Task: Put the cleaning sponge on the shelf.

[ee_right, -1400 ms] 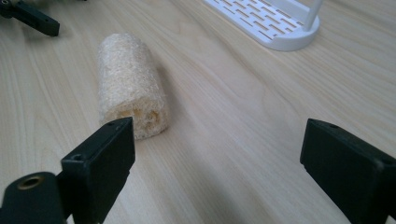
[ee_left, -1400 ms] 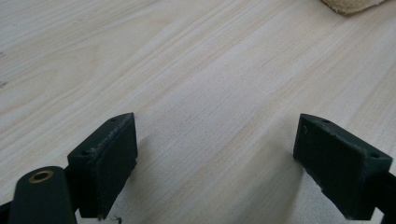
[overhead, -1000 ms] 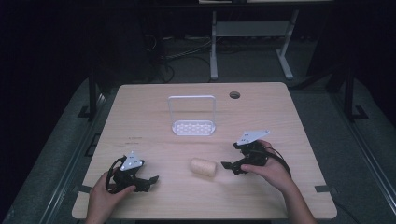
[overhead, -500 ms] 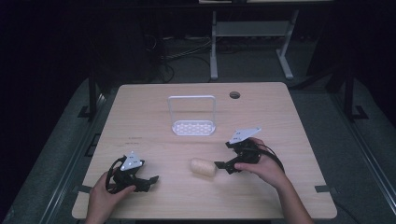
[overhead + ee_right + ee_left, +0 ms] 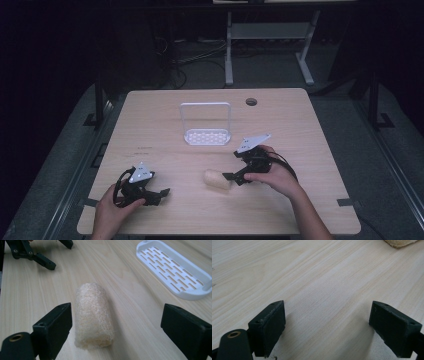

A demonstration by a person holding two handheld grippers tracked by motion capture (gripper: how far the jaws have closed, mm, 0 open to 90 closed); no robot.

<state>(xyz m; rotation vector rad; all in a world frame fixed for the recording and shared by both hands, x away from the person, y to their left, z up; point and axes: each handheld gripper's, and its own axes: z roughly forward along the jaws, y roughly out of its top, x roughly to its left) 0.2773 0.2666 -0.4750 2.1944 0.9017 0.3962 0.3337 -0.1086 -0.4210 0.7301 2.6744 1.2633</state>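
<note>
A pale beige loofah roll (image 5: 215,179) lies on its side on the wooden table (image 5: 300,125), near the front middle. My right gripper (image 5: 230,178) is at its right end, open. In the right gripper view the loofah roll (image 5: 93,315) lies between the wide-apart jaws of the right gripper (image 5: 120,325), close to the left one, and I cannot tell if it touches. My left gripper (image 5: 161,193) rests open on the table at the front left with nothing between its jaws. From the left gripper (image 5: 327,327), an edge of the loofah (image 5: 399,242) shows far ahead.
A white slotted rack (image 5: 206,135) with an upright loop handle stands behind the loofah at mid-table; its tray (image 5: 175,267) lies ahead to the right in the right gripper view. A round cable hole (image 5: 251,102) sits near the table's back edge.
My right gripper has moved left toward the loofah until its open jaws reach the roll's right end. The left gripper and the loofah have stayed put.
</note>
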